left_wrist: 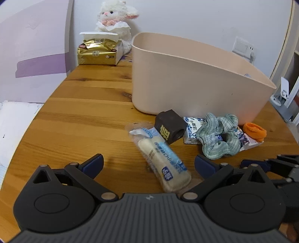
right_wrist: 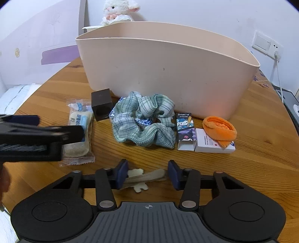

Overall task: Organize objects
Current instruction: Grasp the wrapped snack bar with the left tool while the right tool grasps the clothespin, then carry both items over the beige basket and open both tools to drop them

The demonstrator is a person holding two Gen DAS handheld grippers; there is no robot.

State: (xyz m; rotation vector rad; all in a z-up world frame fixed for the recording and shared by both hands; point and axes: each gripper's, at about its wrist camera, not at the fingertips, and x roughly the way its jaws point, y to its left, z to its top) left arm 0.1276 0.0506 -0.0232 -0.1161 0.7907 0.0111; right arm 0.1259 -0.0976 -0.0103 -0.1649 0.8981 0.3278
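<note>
Only the right wrist view shows a cream hair clip (right_wrist: 143, 178) lying crosswise between the open right hand-held gripper (right_wrist: 147, 174); the left hand-held gripper (left_wrist: 148, 164) gapes over a snack packet (left_wrist: 162, 158) lying lengthwise.

Both cameras sit low over the wooden table (left_wrist: 78, 115), close to the clutter, facing the far wall. The left wrist view looks from the left at a corner of the tall pink plastic bin (left_wrist: 186, 78); the right wrist view faces its long side squarely. Both share the bin, the green plaid fabric scrunchie (right_wrist: 143, 121) and the white plush lamb (left_wrist: 115, 16).
</note>
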